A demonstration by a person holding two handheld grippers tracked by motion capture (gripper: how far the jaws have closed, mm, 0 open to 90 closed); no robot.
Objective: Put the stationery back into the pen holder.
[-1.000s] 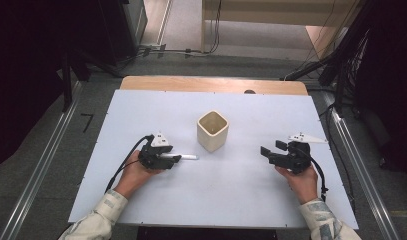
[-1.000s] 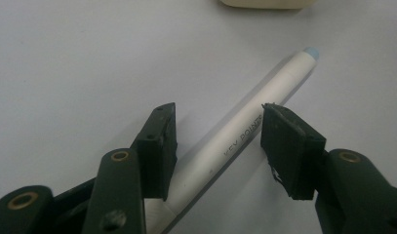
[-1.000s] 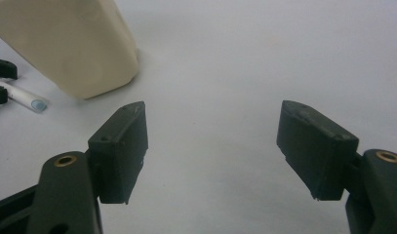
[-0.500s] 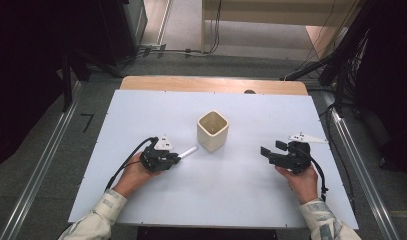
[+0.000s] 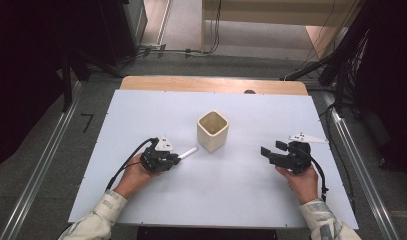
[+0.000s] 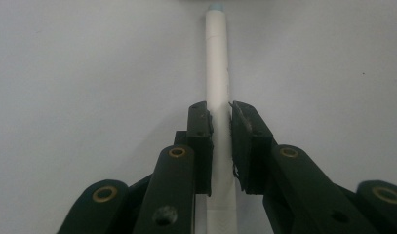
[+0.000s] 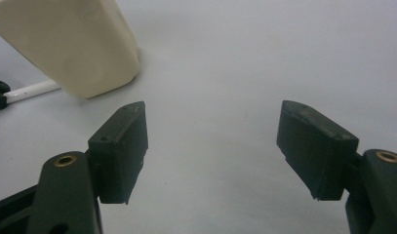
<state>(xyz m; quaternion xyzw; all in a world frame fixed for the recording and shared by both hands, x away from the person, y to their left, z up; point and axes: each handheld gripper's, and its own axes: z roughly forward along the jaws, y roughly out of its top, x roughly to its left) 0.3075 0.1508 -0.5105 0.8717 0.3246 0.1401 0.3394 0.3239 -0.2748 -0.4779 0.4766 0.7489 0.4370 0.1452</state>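
Note:
A thin white stick [image 5: 188, 152] with a pale blue tip lies left of a cream square cup [image 5: 212, 131] on the white table [image 5: 141, 110]. My left gripper [image 5: 177, 159] is shut on the stick's near end. In the left gripper view both pads press the stick [image 6: 216, 63] from either side, and it runs straight ahead from the gripper [image 6: 220, 114]. My right gripper [image 5: 272, 148] rests low at the right of the cup, open, pointing left. In the right gripper view the jaws [image 7: 213, 146] stand wide with bare table between them, and the cup [image 7: 74, 44] and stick [image 7: 32, 90] are at upper left.
A wooden strip [image 5: 211, 85] borders the table's far edge. Metal rails [image 5: 46, 160] run along both sides on the floor. Cables trail from each gripper towards the person's forearms.
The left jaws have closed on the white stick. Its free end has swung from pointing right to angling up towards the cup. The right hand has kept still.

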